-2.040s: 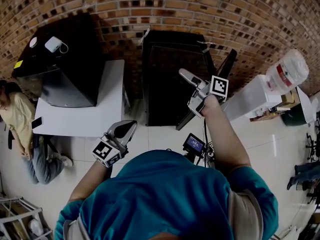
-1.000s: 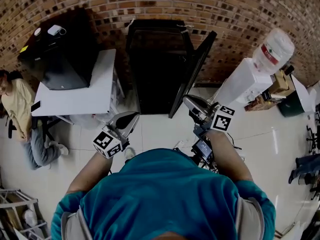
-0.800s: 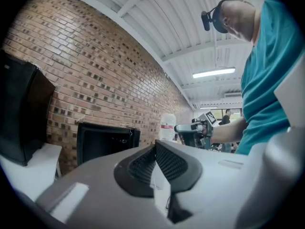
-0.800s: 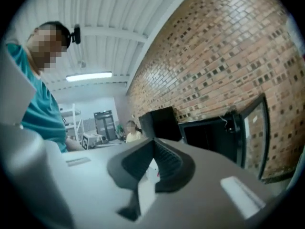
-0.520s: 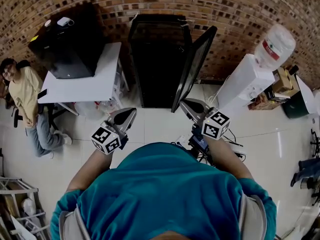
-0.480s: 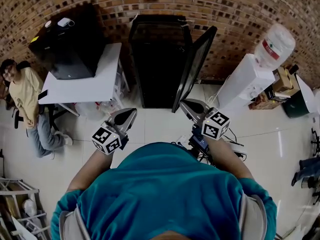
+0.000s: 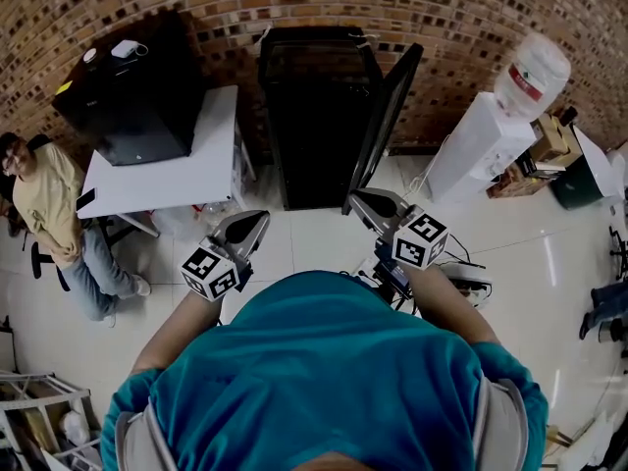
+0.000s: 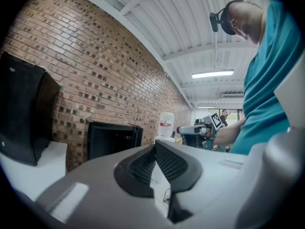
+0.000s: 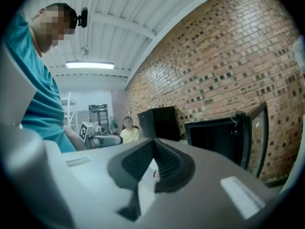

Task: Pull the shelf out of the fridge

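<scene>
The black fridge (image 7: 314, 116) stands against the brick wall with its door (image 7: 385, 116) swung open to the right. Its inside is dark, and no shelf can be made out. Both grippers hang over the floor in front of the fridge, apart from it. My left gripper (image 7: 253, 226) is shut and holds nothing. My right gripper (image 7: 365, 202) is also shut and empty, close to the door's lower edge. In the left gripper view the fridge (image 8: 112, 140) lies beyond the closed jaw tips. The right gripper view shows the fridge (image 9: 217, 140) and its door (image 9: 259, 135) to the right.
A white table (image 7: 167, 180) carrying a black box (image 7: 128, 96) stands left of the fridge. A person (image 7: 49, 214) sits at the far left. A water dispenser (image 7: 481, 135) stands to the right, with cables (image 7: 461, 278) on the floor nearby.
Two seconds ago my right gripper was up at the door's edge; it has since drawn back and down to the body. The door now stands wide open. The left gripper hardly moved.
</scene>
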Action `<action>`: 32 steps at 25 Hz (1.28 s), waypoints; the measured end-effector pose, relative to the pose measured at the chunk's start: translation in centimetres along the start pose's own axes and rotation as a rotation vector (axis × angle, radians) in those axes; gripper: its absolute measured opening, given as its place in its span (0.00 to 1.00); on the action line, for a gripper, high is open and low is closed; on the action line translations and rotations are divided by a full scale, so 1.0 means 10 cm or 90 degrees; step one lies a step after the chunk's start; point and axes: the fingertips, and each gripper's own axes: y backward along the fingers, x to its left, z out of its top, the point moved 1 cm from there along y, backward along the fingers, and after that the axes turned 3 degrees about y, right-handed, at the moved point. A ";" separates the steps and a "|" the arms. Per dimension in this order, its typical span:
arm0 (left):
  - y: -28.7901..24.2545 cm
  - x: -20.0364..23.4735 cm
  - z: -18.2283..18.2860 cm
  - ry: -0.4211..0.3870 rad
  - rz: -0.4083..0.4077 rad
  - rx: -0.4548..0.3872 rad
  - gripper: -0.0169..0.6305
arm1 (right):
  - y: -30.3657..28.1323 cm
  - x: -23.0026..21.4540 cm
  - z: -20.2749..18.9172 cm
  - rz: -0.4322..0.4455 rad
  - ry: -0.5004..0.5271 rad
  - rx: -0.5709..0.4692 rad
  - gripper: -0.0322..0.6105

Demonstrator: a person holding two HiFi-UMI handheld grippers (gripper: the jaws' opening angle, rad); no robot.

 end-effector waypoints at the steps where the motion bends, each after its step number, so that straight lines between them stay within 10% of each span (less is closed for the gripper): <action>1: 0.01 0.01 0.01 0.000 -0.003 0.000 0.01 | -0.02 0.02 0.01 -0.001 0.002 0.001 0.05; 32: 0.01 -0.08 -0.01 0.000 -0.014 -0.017 0.01 | 0.01 0.13 -0.03 -0.004 0.051 0.022 0.05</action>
